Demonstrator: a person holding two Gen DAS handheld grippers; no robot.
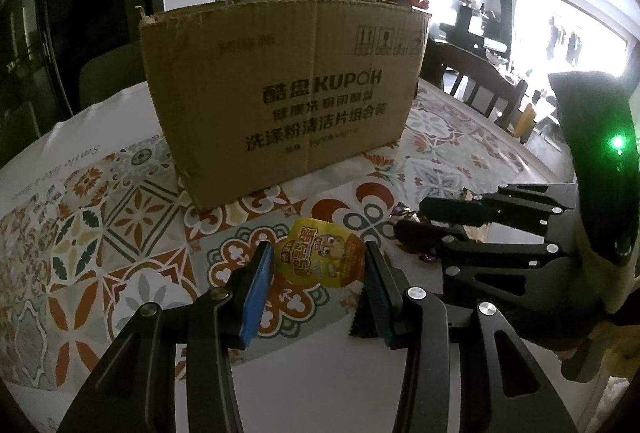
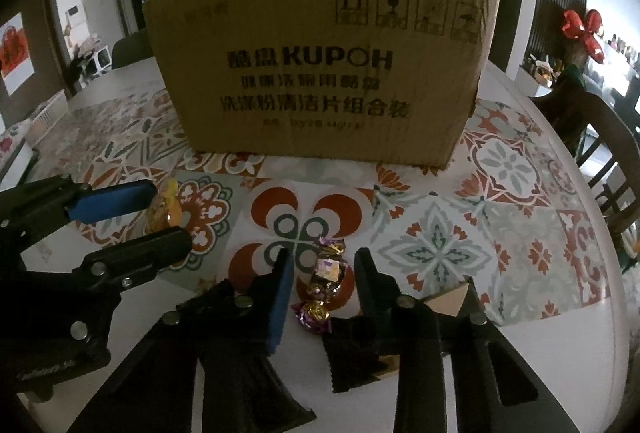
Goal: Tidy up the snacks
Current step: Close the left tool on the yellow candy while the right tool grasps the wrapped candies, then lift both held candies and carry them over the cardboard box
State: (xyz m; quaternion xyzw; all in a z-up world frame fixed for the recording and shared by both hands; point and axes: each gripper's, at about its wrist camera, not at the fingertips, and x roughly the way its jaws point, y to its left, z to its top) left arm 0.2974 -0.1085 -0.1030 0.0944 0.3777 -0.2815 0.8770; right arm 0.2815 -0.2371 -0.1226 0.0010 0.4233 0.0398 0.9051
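**Both grippers staged over snacks, box ahead**

The left gripper is held low over the tabletop, its jaws spread wide, with the yellow snack packet lying flat between the fingertips. Contact with the blue pad is possible on one edge; a firm grip is not seen, so the packet is judged bracketed rather than held.

The right gripper is likewise open, and nothing is gripped. The foil-wrapped candies sit between its fingers, one just ahead of the tips and one nearer the wrist, all resting on the patterned cloth. A dark serrated-edged wrapper lies beneath the right-hand finger.

The cardboard box stands upright directly ahead of both grippers, beyond the snacks, its top open. It is presumed to be the destination. The jaws are aligned across each item's narrow width, which is judged to favour a pinch before lifting over the box wall.
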